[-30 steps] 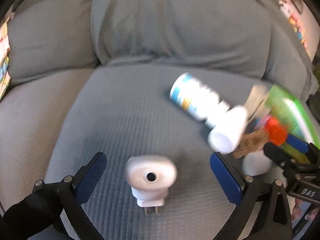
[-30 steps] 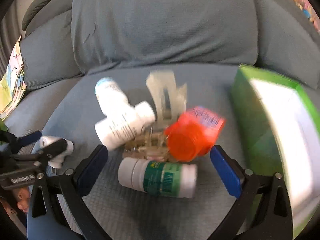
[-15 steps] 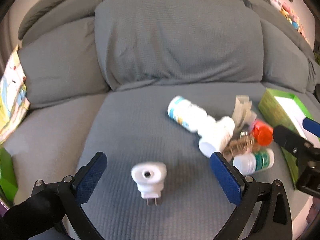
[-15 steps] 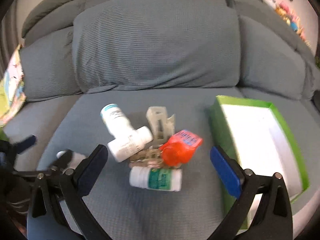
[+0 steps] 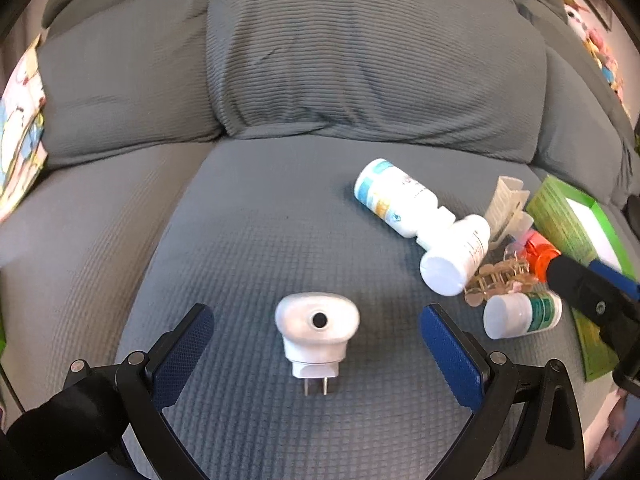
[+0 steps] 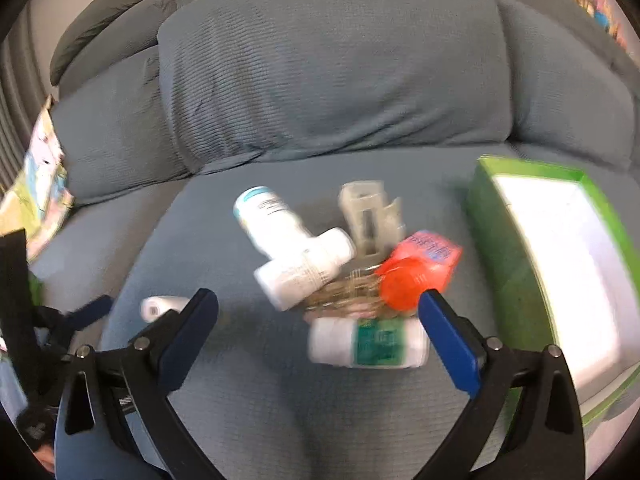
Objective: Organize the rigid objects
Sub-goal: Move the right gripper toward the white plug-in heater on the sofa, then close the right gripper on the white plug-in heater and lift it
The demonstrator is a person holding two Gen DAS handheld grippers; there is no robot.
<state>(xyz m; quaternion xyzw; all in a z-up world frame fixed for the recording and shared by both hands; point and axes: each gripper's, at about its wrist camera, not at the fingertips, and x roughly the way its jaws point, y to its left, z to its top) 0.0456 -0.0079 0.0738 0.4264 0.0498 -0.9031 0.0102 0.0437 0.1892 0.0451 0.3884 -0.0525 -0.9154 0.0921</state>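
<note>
Showing a grey sofa seat cushion (image 5: 248, 240) that carries a scatter of small rigid objects. Left gripper (image 5: 316, 336): jaws spread wide, empty, hovering over a white plug-in adapter (image 5: 316, 330) that lies between the blue fingers (image 5: 184, 344) without touching them, its two prongs pointing toward the camera. Right gripper (image 6: 318, 328): jaws likewise wide and empty, poised above a cluster to the right of the adapter. Cluster: a white bottle with a blue-banded label (image 5: 394, 198) lying on its side, touching a second white bottle (image 5: 456, 254); a translucent plastic clip (image 5: 506, 210) behind them; an orange-capped bottle (image 6: 416, 272); a heap of gold paper clips (image 5: 498, 280); a white bottle with a green label (image 6: 370, 342) lying nearest the right gripper. An open green box (image 6: 560, 280) with a white interior stands just right of the cluster. The right wrist view is motion-blurred
</note>
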